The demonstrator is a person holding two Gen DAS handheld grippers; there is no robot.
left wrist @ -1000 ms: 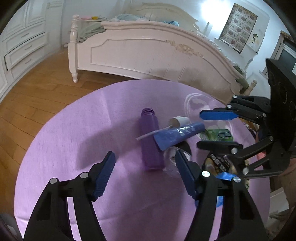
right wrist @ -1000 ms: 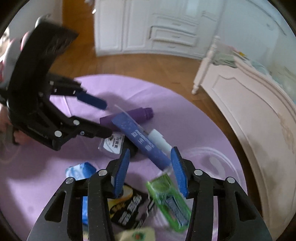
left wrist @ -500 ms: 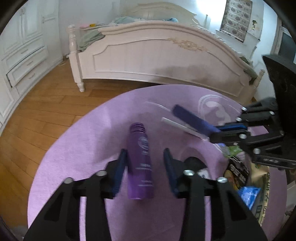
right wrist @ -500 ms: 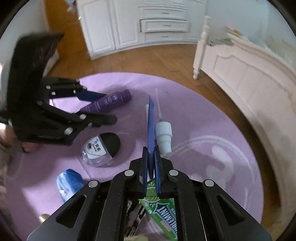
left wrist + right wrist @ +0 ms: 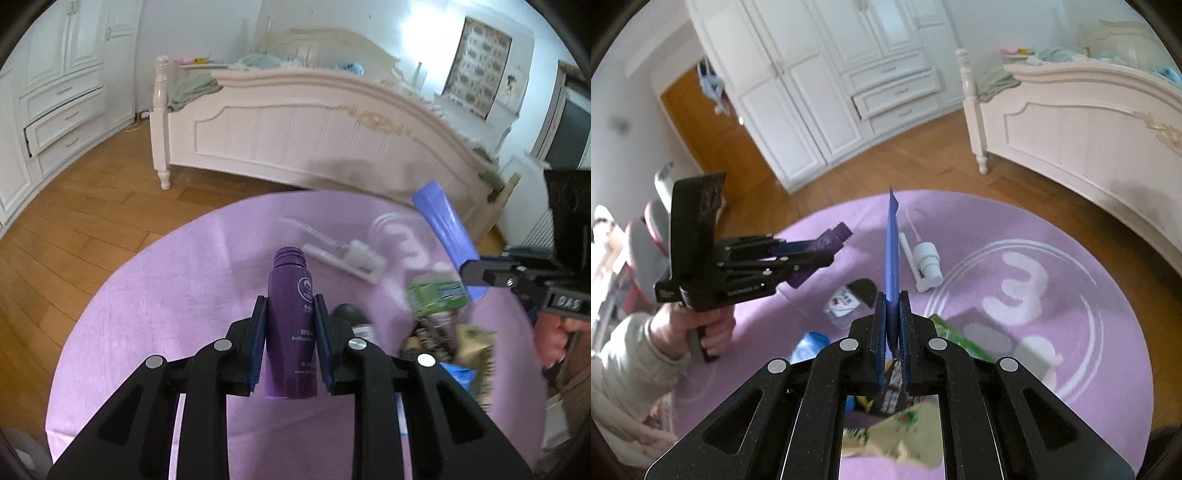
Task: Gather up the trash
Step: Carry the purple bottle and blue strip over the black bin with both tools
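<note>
The left hand-held gripper (image 5: 289,325) is clamped on a purple bottle (image 5: 291,332), its blue pads pressed against the bottle's sides and the uncapped threaded neck pointing away toward the bed (image 5: 314,122). The right hand-held gripper (image 5: 892,325) is closed on a flat blue tube (image 5: 892,266), which stands edge-on and upright between its pads above the round purple rug (image 5: 1089,266). On the rug, a white pump dispenser (image 5: 925,264) lies just right of the tube's line, and a small clear bottle with a black cap (image 5: 851,297) lies to its left. Nearer, a green packet (image 5: 436,295), a crumpled blue wrapper (image 5: 809,345) and what seems a dark snack wrapper, blurred, lie close together. White wardrobes (image 5: 827,81) stand on the far side of the wooden floor (image 5: 74,221).
</note>
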